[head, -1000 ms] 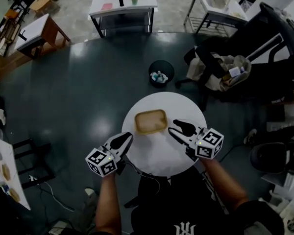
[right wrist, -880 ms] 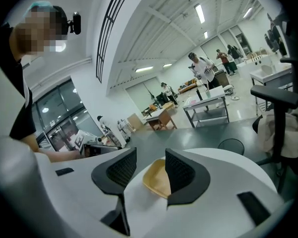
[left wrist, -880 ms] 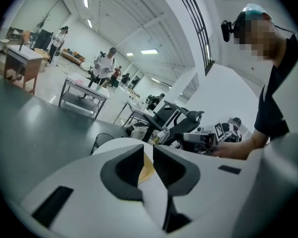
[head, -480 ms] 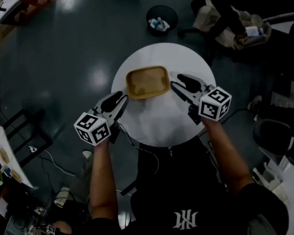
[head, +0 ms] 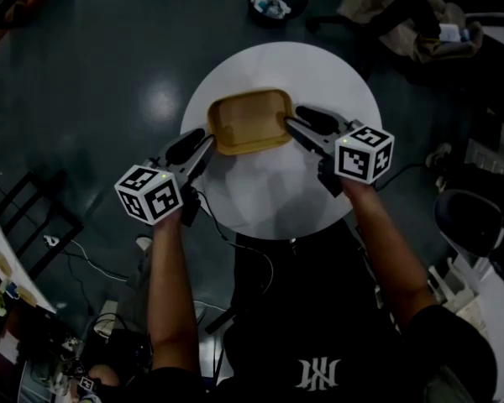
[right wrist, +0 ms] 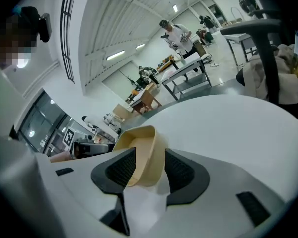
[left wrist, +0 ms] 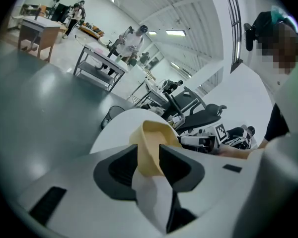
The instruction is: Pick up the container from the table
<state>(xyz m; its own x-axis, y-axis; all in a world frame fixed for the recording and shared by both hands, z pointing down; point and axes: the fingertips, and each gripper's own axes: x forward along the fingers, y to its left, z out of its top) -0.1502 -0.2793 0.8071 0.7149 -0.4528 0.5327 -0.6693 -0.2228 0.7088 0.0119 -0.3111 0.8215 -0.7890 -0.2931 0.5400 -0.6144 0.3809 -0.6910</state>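
Task status: approach nearly done, grasp not yet made, lift still to come.

- Container: tan, shallow, rounded-rectangle tray, empty. It sits flat on the round white table, upper centre of the head view.
- Left hand-held gripper: tips at the container's lower-left corner. Jaws apart, having just been opening. The left gripper view shows the container's end wall standing in the gap between the pads, but I see no squeeze on it.
- Right hand-held gripper: tips at the container's right end. Jaws also apart after just opening, with the wall between them, likewise unclamped (the gap looks snug, so contact on one pad can't be ruled out).
- Left to do, by my reading: close both sets of jaws on the opposite ends, then raise both together, level.

Writing/labels:
- None visible on the container.
- Cubes on the grippers carry b/w square marker patterns only, no text.
- White emblem on the person's dark shirt, bottom centre. It's a logo and not legible as words.
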